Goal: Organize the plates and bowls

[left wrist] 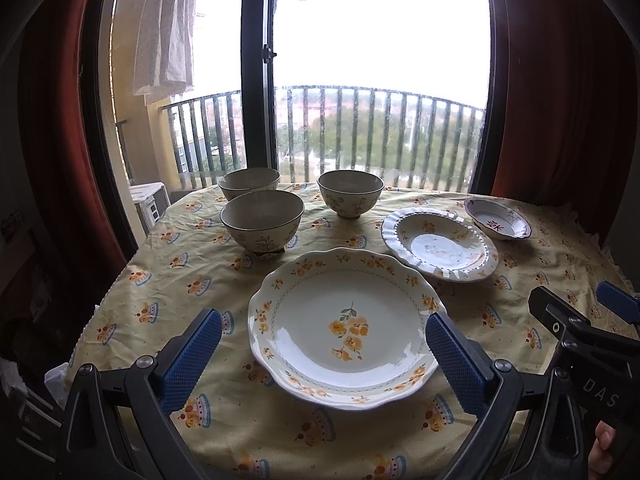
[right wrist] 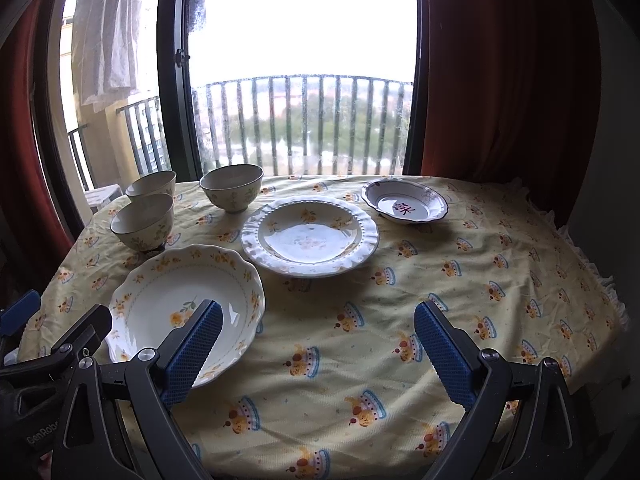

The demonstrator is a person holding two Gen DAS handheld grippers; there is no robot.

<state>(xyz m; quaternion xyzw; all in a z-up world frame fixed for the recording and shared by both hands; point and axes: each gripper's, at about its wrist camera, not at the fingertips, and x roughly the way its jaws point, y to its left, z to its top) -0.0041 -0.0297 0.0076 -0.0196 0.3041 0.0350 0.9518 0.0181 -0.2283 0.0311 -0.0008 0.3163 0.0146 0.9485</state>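
Hovering above the near edge of the tabletop (right wrist: pixel 360 360), both grippers are seen spread wide, nothing held. The left gripper (left wrist: pixel 324 354) is lined up on the yellow-flowered plate (left wrist: pixel 346 324), taken here as landmark; the right gripper (right wrist: pixel 318 346) hangs over bare cloth just right of it. Beyond the landmark's far right sits the ribbed plate (right wrist: pixel 310 236), and further right the small purple-rimmed dish (right wrist: pixel 404 201). Three bowls (left wrist: pixel 262 220) are grouped beyond its far left, none stacked. Sorting is judged not yet begun. Risks noted: glazed, scalloped rims may slip from the fingers (left wrist: pixel 188 356) if pinched shallowly; the loose, wrinkled tablecloth (left wrist: pixel 168 280) may be snagged and drag neighbouring crockery; bowls may chip if nested carelessly.
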